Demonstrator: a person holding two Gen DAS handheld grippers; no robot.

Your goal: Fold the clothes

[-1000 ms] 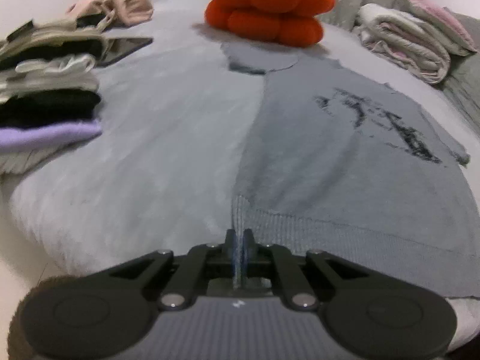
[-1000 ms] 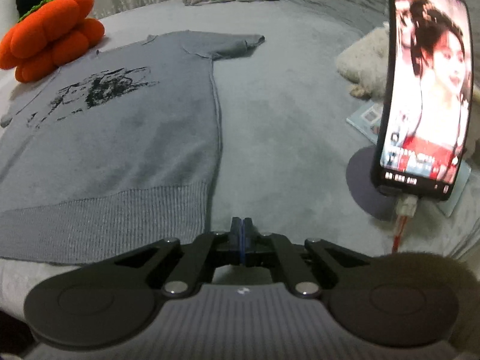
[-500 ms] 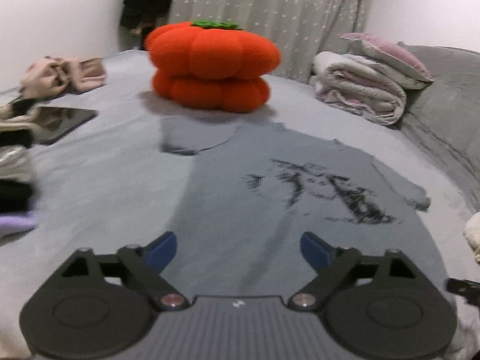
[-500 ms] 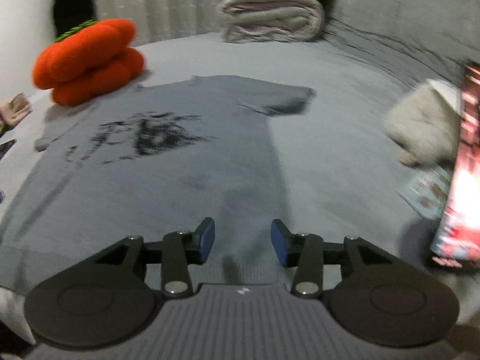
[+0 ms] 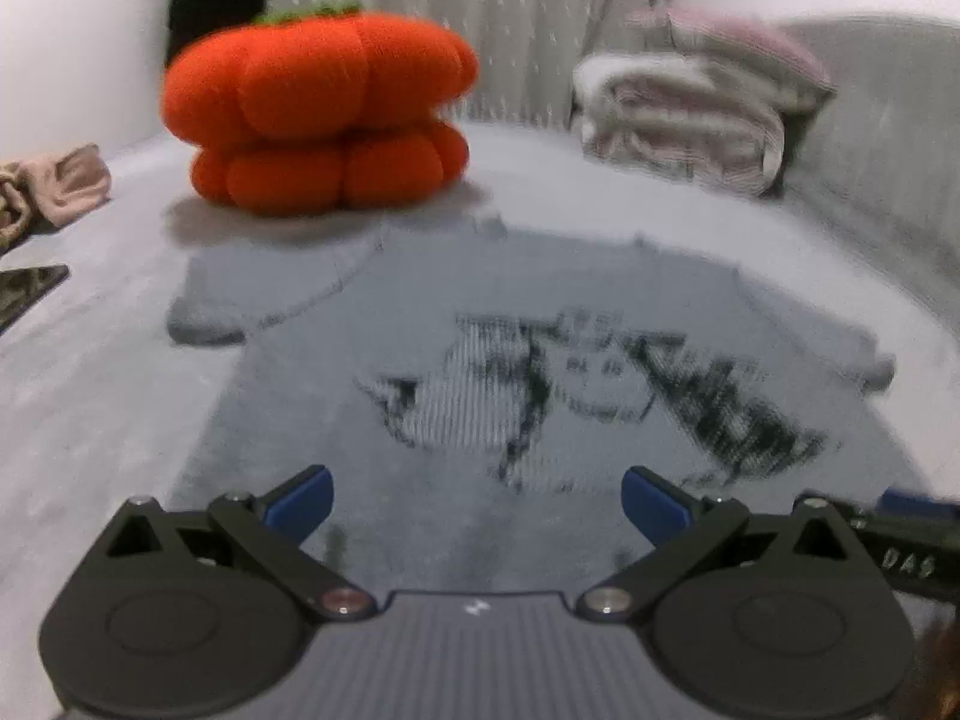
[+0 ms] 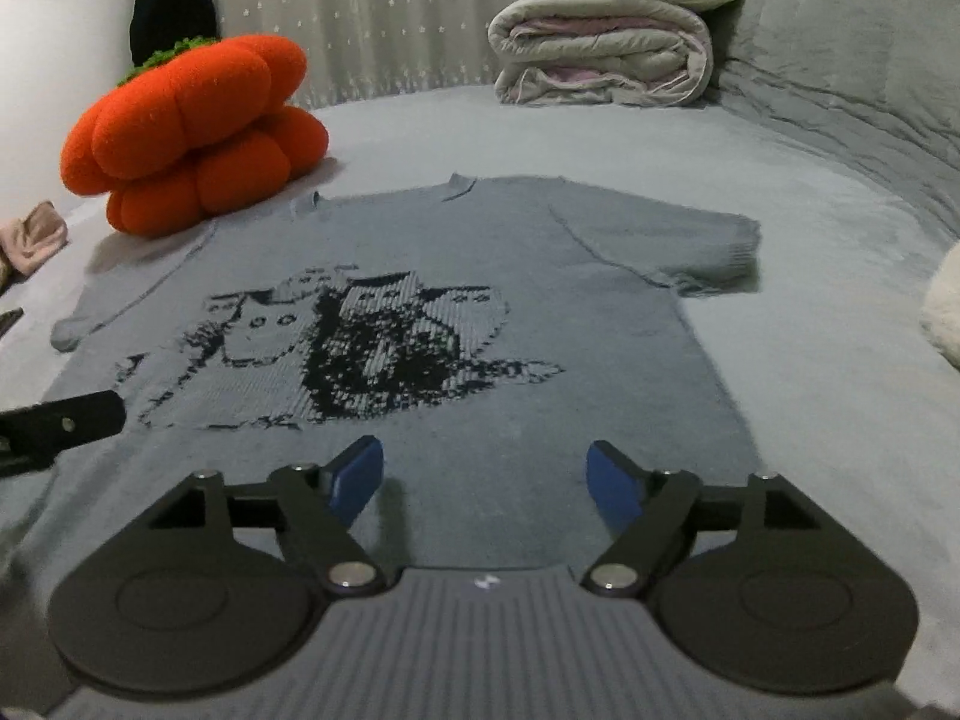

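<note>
Grey knit tee (image 6: 480, 276) is lying flat, print up, spread on the bed (image 6: 810, 192), both short sleeves out, collar pointing toward the orange cushion (image 6: 192, 138) and rolled quilt (image 6: 600, 60). No fold is showing in it, so it is sitting ready for a fold; judging by that, a good fold means pinching one layer edge only, at sleeve or hem, both sides level, and carrying it across without dragging the body or bunching the knit. Left gripper (image 5: 474, 501) is hovering above the lower tee with jaws spread wide, holding nothing, touching nothing that shows; that view is blurring. Right gripper (image 6: 483, 483) is likewise hanging above the hem area, jaws wide apart, empty, pads off the cloth
</note>
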